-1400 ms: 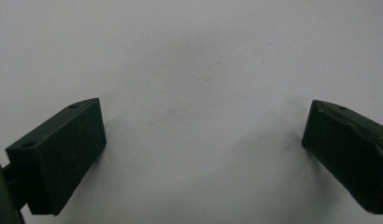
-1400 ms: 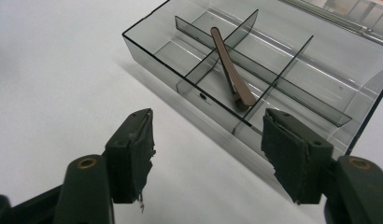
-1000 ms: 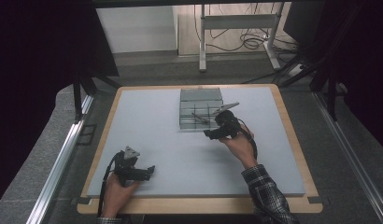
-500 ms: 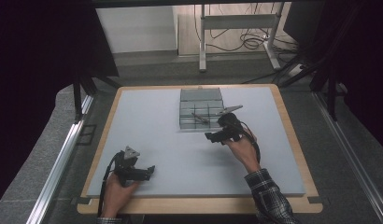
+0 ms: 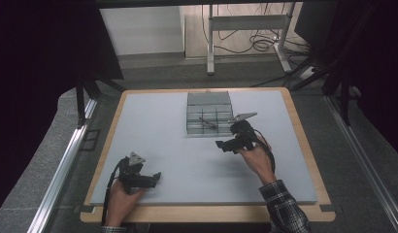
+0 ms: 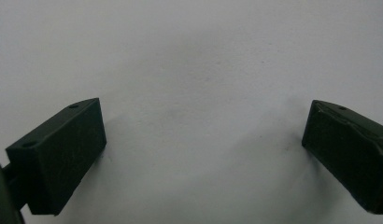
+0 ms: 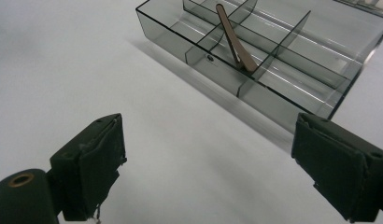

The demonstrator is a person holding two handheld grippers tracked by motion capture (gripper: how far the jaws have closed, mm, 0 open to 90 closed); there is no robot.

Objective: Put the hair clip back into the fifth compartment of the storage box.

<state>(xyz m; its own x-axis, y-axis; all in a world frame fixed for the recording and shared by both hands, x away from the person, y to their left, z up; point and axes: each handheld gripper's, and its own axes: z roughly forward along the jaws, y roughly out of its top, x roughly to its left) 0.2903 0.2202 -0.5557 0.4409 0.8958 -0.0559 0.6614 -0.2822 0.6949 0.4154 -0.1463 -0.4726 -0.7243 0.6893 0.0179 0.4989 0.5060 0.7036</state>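
Note:
A clear compartment box [image 5: 209,130] stands at the back middle of the grey mat [image 5: 158,136]. A brown stick [image 5: 207,122] lies slanted across its dividers, seen closer in the right gripper view as stick [image 7: 234,39] in box [image 7: 217,70]. My right gripper [image 5: 221,144] hovers just in front of the box's right corner. Its jaws [image 7: 208,158] have just been opening and stand open with nothing between them. At the front left, my left gripper [image 5: 157,177] rests low over the mat, open [image 6: 203,154] and empty.
The mat lies on a wooden-edged table [image 5: 304,145]. The box's lid [image 5: 209,98] lies flat behind it. Metal rails [image 5: 66,160] run along both sides. A desk frame and cables [image 5: 255,43] stand on the floor beyond the table.
The right gripper has drawn back a little from the box toward the front edge and its jaws have widened. The left hand has stayed put.

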